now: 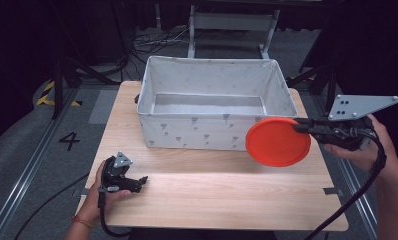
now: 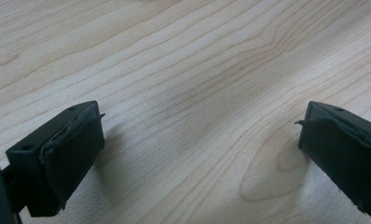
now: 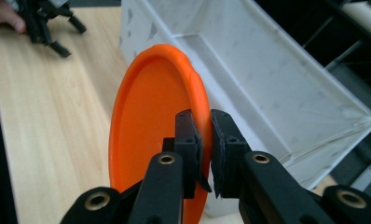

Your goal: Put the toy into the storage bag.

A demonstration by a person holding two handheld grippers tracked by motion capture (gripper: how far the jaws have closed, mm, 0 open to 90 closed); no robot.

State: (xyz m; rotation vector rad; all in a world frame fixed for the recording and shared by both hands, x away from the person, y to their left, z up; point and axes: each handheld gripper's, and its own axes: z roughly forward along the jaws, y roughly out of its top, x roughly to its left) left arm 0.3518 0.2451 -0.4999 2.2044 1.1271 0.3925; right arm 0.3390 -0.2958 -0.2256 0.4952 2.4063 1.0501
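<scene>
Right gripper (image 1: 301,125), its fingers pinching the rim of an orange disc (image 1: 278,141), is holding it above the worktop's (image 1: 212,190) right edge beside the white bin (image 1: 187,132); left gripper (image 1: 143,181) is resting spread-fingered near the front-left corner.

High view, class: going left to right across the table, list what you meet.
left gripper → white fabric bin → orange disc → right gripper
</scene>
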